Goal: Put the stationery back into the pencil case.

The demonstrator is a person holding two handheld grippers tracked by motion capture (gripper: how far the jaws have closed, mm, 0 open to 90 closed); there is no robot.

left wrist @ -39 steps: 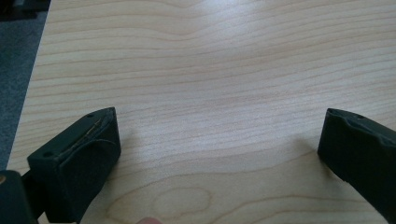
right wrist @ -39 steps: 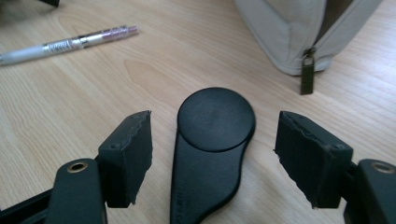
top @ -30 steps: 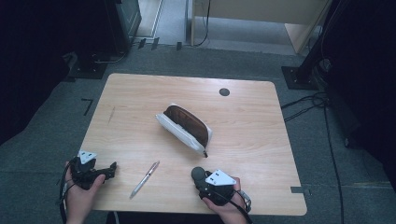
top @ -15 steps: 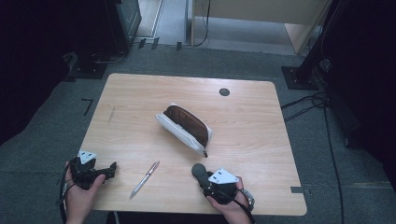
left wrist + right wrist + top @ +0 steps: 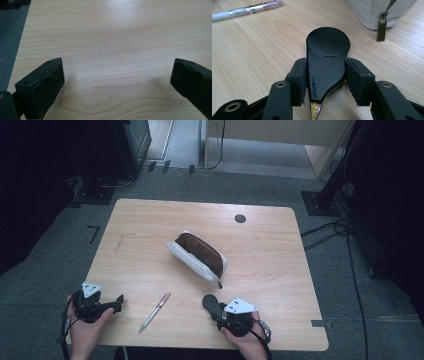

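Black plastic tool (image 5: 325, 62) sits between the jaws of my right gripper (image 5: 325, 82), near the front edge of the table (image 5: 280, 270).

Its long axis runs straight along my jaws, the round head pointing away from me toward the pencil case (image 5: 199, 256), which lies a little ahead with its zipper pull (image 5: 381, 29) toward me. The jaws have just been closing and both pads now press on its narrow waist. The pen (image 5: 155, 312) lies to the left, between my hands. My left gripper (image 5: 117, 82) rests low with jaws wide apart, over bare wood.
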